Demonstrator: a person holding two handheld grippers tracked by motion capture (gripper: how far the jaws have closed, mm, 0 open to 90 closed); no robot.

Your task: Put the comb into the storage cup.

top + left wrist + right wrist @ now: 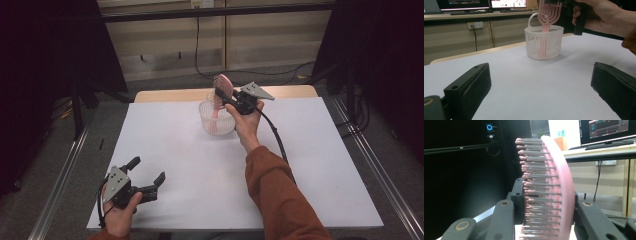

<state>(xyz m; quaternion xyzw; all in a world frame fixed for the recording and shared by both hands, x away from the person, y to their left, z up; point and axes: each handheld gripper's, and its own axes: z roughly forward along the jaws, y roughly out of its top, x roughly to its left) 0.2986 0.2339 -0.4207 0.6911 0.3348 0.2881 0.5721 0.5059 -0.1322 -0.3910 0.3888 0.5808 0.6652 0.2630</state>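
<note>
We judge the pink brush [222,86] light, stiff and prickly, so our right hand-held gripper [227,97] clamps its head while the handle stands in the basket [216,119] on the far tabletop [200,165].

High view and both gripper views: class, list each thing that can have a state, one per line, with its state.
Pink plastic hairbrush: upright, handle down inside the basket, head clamped.
White slotted plastic basket: upright on the table.
Right gripper: shut on the hairbrush.
Left gripper: open, holding nothing.
</note>
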